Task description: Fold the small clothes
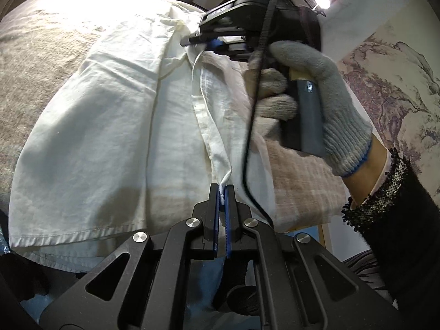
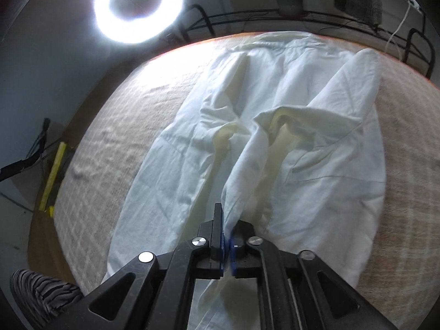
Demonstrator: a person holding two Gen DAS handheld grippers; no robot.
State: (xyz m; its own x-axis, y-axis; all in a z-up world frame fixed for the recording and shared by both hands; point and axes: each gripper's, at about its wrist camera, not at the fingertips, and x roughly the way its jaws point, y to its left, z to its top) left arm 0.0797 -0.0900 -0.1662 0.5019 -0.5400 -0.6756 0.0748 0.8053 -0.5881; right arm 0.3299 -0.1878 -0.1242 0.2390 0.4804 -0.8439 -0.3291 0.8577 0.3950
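A white button-up shirt (image 1: 110, 126) lies spread on a beige towel-covered table (image 1: 33, 63). My left gripper (image 1: 222, 189) is shut on the shirt's front placket edge near the hem. My right gripper (image 1: 203, 41), held by a grey-gloved hand (image 1: 316, 104), is shut on the same edge near the collar. In the right wrist view the right gripper (image 2: 227, 233) pinches a raised ridge of the shirt (image 2: 275, 126), with the cloth lifted off the table (image 2: 104, 143).
A bright ring light (image 2: 139, 5) stands beyond the table's far edge. A dark metal rail (image 2: 302, 16) with a potted plant (image 2: 288, 2) runs behind the table. A black cable (image 1: 247, 148) hangs from the right gripper across the shirt.
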